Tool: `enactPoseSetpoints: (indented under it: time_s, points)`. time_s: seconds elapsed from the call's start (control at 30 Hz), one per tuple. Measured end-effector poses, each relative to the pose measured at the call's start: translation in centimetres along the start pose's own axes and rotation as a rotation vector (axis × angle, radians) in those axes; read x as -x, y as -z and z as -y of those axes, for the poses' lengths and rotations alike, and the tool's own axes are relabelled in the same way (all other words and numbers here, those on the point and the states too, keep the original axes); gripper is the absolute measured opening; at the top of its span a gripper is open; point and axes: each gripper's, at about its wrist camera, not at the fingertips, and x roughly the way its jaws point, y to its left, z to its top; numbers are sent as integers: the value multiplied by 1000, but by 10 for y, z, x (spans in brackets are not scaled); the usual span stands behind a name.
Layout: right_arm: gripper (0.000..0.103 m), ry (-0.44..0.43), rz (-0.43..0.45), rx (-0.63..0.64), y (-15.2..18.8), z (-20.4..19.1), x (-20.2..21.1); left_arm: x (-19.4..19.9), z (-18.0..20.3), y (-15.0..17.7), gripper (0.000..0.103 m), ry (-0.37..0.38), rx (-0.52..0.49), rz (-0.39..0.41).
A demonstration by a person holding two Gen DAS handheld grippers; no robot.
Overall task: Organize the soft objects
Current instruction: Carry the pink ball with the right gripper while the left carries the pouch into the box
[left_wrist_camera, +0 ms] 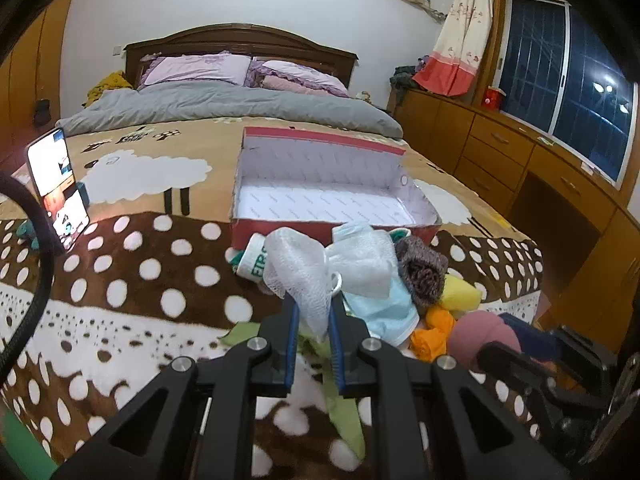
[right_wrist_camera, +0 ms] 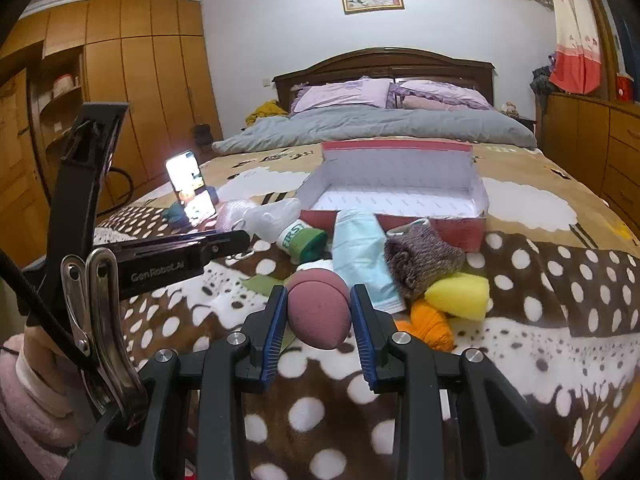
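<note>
An open red box with a white lining stands on the bed; it also shows in the right wrist view. My left gripper is shut on a white mesh cloth, held up in front of the box. My right gripper is shut on a pink foam ball, just above the blanket. In front of the box lie a light blue cloth, a grey knit sock, a yellow sponge, an orange cloth and a white-and-green sock.
A lit phone stands propped at the left on the spotted blanket. Grey duvet and pillows lie behind the box. Wooden drawers line the right wall, wardrobes the left. A green strip lies under my left gripper.
</note>
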Motion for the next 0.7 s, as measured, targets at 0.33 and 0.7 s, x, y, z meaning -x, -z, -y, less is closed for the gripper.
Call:
enactPoseSetpoints:
  time_s: [0.33, 0.7]
  points:
    - [33, 26, 15, -24, -31, 29, -11, -20, 8, -27, 14, 3, -28, -6]
    - [33, 56, 35, -21, -64, 53, -28, -45, 16, -68, 14, 3, -55, 14]
